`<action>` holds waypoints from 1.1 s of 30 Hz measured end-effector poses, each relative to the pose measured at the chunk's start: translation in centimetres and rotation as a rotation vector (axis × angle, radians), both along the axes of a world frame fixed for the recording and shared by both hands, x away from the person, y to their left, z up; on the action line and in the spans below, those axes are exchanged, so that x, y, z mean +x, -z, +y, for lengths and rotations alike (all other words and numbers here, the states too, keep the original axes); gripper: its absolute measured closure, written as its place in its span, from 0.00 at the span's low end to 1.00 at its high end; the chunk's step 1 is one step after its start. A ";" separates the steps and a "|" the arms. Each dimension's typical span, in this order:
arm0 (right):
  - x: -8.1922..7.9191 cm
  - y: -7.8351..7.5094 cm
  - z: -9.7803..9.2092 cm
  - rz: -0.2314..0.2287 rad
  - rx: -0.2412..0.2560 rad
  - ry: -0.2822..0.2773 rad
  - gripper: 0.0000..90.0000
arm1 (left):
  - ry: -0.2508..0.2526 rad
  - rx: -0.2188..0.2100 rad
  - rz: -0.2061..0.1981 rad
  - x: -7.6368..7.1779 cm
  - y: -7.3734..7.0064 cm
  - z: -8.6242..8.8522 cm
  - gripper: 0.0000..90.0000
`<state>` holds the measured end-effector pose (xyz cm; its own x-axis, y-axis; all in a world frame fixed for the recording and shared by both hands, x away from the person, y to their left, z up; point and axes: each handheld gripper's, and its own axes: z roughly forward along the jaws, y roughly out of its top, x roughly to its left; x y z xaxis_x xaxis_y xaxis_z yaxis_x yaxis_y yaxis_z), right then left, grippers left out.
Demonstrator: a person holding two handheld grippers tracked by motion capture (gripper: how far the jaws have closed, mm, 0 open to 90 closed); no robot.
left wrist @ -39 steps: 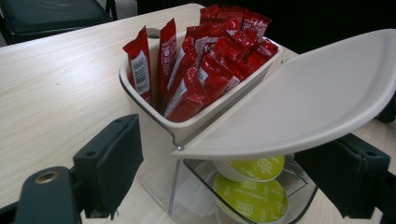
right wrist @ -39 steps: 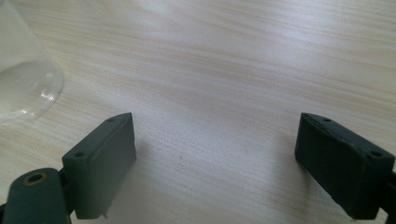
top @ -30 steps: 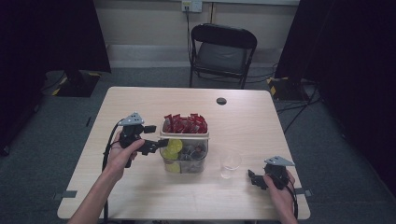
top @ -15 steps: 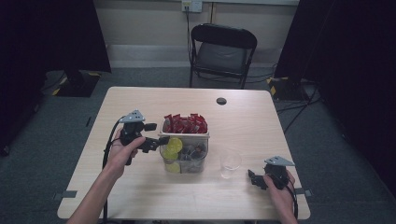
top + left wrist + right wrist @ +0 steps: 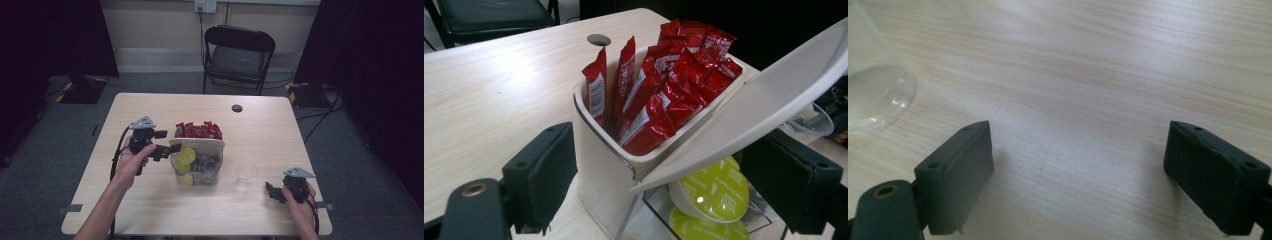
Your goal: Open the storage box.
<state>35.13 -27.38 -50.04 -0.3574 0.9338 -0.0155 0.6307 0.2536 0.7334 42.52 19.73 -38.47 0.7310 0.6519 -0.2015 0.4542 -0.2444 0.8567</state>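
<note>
The work in hand looks to be at its opening stage: the left gripper is at the left side of the organizer box in the middle of the table, its jaws spread wide with nothing clamped between them. In the left gripper view the white lid is tilted up, so the compartment of green coffee capsules beneath it lies partly exposed; the lid crosses above the right-hand jaw, though whether it rests on it I cannot tell. Nothing has been lifted out as far as the pictures show, so picking a capsule or a packet is, in my judgement, all still to come. The far compartment holds upright red sachets. An empty clear cup stands just right of the box, near the front. The right gripper rests low at the near right edge, jaws wide apart over bare wood, well clear of the box. The half-raised lid is the likeliest obstacle to reaching the capsules. A black folding chair stands beyond the far edge.
</note>
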 end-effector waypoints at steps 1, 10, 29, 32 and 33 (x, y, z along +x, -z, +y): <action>0.0 0.0 0.0 0.000 0.000 0.000 0.13 | 0.002 -0.011 0.004 0.1 0.1 -0.1 0.17; 0.0 0.0 0.0 0.000 0.000 0.000 0.13 | -0.012 0.011 -0.013 0.4 0.2 -0.3 0.17; 0.0 0.0 0.0 0.000 0.000 -0.001 0.13 | -0.075 -0.001 -0.016 0.9 0.3 0.1 0.14; 0.0 0.0 0.0 0.000 0.000 0.000 0.13 | -0.133 0.012 -0.024 1.0 0.2 0.3 0.09; 0.0 0.0 0.0 0.000 0.000 0.000 0.13 | -0.126 -0.003 -0.019 1.1 0.3 0.3 0.10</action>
